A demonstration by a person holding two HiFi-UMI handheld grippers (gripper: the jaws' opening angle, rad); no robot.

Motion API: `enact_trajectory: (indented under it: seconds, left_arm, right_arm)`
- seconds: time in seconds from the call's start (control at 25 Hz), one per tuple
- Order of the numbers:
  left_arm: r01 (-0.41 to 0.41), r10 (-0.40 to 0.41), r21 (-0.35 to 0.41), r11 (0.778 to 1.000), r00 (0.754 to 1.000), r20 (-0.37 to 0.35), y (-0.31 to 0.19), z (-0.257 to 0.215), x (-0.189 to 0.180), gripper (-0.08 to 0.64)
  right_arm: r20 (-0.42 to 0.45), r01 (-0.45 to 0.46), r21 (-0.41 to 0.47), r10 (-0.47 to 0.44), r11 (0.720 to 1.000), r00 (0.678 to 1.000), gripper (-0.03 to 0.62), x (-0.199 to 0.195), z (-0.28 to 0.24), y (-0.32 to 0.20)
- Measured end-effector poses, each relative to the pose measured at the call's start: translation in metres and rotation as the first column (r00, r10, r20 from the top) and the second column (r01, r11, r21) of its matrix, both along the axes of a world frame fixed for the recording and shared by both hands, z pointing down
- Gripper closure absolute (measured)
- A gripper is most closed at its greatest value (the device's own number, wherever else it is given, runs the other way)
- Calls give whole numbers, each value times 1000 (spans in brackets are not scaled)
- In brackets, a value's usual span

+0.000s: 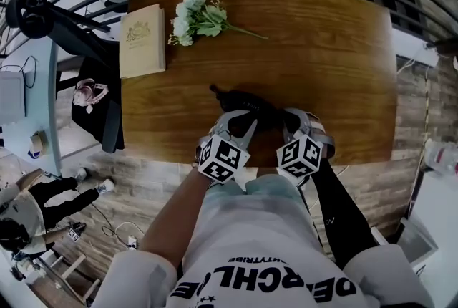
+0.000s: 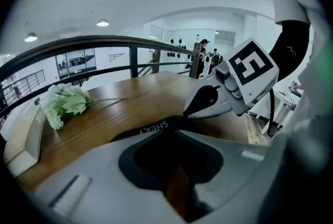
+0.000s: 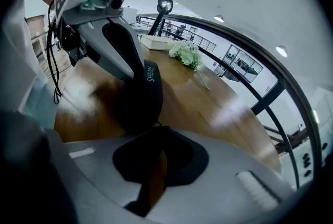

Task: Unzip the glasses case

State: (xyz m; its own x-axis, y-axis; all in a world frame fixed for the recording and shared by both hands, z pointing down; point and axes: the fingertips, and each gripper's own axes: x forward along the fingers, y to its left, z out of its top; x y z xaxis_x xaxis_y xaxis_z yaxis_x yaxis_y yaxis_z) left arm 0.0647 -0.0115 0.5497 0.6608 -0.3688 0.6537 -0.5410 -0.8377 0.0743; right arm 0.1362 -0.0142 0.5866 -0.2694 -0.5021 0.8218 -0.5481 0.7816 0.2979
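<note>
Notably, glasses case (image 1: pixel 242 102), near table (image 1: pixel 343 63) front edge

I logged a white T-shirt (image 1: pixel 265 242) with black block lettering across the front and a pale teal garment (image 1: pixel 275 188) below it. The right arm wore a long black sleeve (image 1: pixel 343 213) with a small white squiggle, the left just the short shirt sleeve. The left gripper (image 1: pixel 242 120) and right gripper (image 1: pixel 290 117) had grey moulded shells and black jaw pads. Each carried a white cube (image 1: pixel 223 158) with black square markers. A black cable (image 3: pixel 50 56) hung off the left one.
</note>
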Motion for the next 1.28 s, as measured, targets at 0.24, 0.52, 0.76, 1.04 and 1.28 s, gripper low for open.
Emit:
enact_trajectory:
  seconds: [0.24,0.52,0.76,1.04,1.28]
  left_arm:
    - [-5,5,10,1000,1000,1,-1,-2,1,394]
    - [-82,74,98,992,994,78,-9,-3,3,388]
    - [-89,69,119,989,985,159,-19,-2,-7,366]
    - [-15,-13,145,989,982,189,-44,-8,-35,416]
    - [-20,-1,137,990,988,154,-35,-14,-21,414]
  right_arm:
    - [-1,17,-13,-17,1000,1000,561,-6,3,-9]
    - [34,-30,-42,31,999,999,564,-7,-1,6]
    - [90,-43,-79,50,996,995,565,-16,-9,26]
    - [160,-29,-106,45,994,986,563,-48,-16,41]
    - [161,-51,-81,64,995,985,541,-8,-14,12]
